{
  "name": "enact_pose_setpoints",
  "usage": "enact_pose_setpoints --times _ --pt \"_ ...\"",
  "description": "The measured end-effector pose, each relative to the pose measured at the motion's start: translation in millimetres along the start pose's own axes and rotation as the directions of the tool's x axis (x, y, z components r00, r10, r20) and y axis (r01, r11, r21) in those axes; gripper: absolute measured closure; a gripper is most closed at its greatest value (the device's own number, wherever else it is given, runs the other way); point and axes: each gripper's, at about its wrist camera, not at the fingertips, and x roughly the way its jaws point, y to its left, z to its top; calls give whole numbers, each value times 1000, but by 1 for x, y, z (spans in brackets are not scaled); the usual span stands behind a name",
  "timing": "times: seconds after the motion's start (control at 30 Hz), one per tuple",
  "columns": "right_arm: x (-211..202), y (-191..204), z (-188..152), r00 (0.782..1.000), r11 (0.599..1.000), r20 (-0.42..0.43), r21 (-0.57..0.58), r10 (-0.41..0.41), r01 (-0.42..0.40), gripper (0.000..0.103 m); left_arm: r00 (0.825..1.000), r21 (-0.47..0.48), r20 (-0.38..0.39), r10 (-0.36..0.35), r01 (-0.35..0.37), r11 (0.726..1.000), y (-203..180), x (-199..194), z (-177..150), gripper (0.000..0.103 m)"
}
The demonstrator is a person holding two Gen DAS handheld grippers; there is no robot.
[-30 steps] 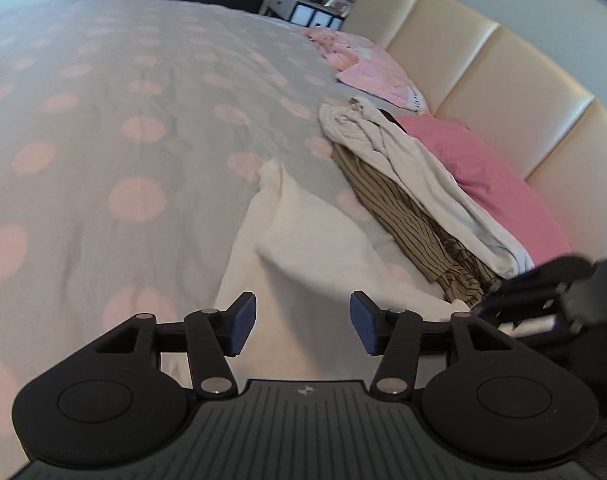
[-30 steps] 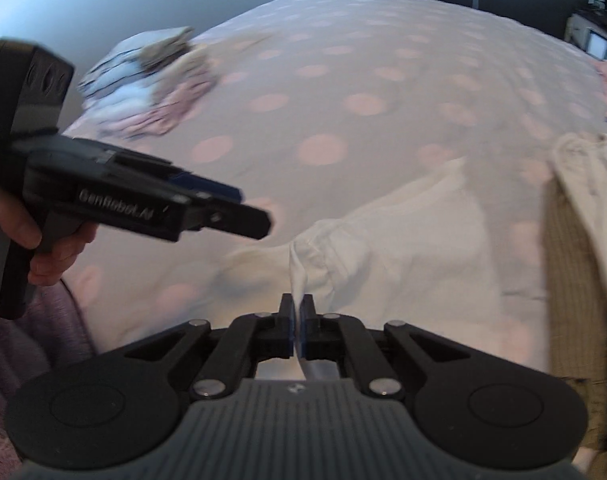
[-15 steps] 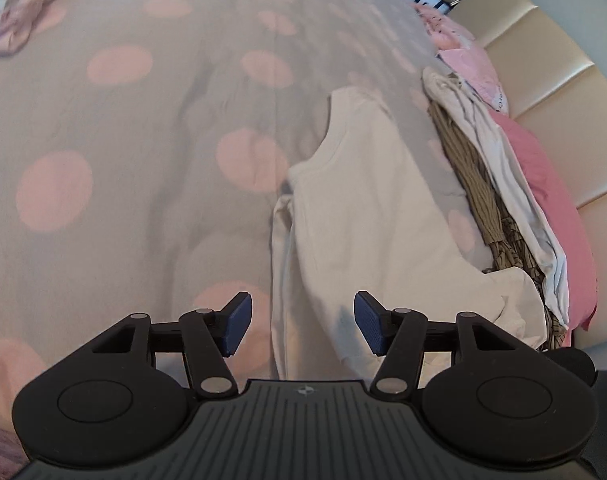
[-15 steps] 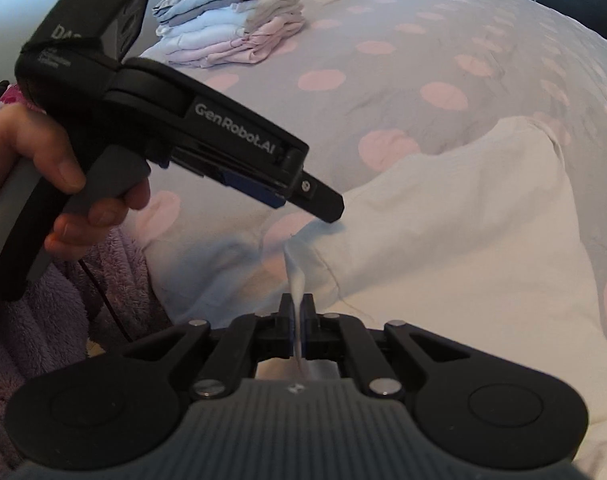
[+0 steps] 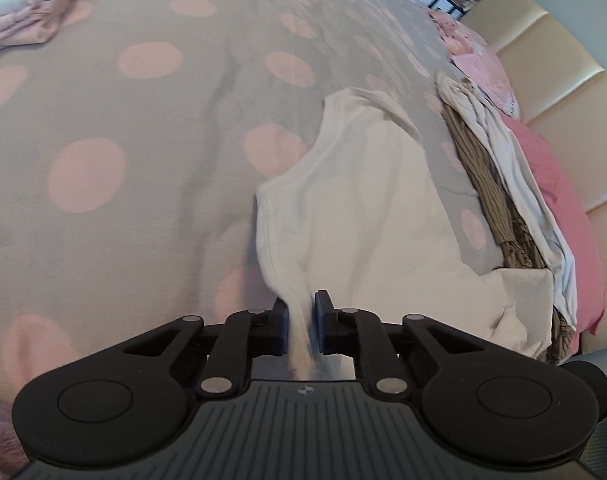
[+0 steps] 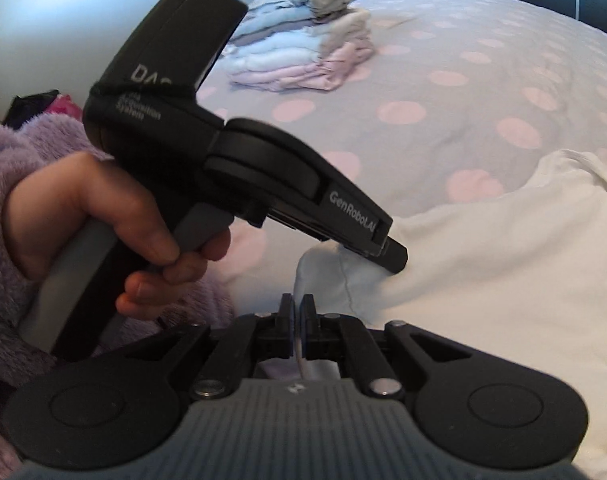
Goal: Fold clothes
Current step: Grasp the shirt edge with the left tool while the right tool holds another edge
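A white garment [image 5: 367,200] lies spread on the grey bedcover with pink dots [image 5: 143,128]. My left gripper [image 5: 301,320] is shut on a bunched edge of the white garment near me. My right gripper [image 6: 297,320] is shut on another edge of the same garment [image 6: 503,264]. In the right wrist view the left gripper [image 6: 391,256] shows from the side, its tip pressed into the cloth just ahead of my right fingers.
A stack of folded clothes [image 6: 303,56] sits at the far left of the bed. A pile of unfolded clothes [image 5: 499,184], striped brown and off-white, lies along a pink pillow [image 5: 559,200] by the cream headboard [image 5: 563,60].
My left gripper moved down to the white garment and shut on its edge; it was open before. My right gripper stayed shut on the cloth.
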Motion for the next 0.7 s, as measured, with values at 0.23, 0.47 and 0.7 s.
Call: enact_pose_setpoints --times 0.23,0.47,0.7 --pt "19 13 7 999 998 -47 -63 15 -18 95 998 32 9 66 -66 997 20 -10 -4 97" --pt "-9 -15 7 992 991 -115 -127 -45 30 68 996 52 -10 92 -91 994 23 6 -16 98" --pt "-35 -98 26 945 948 -163 -193 -285 252 64 994 11 -34 104 -103 995 35 19 -15 98"
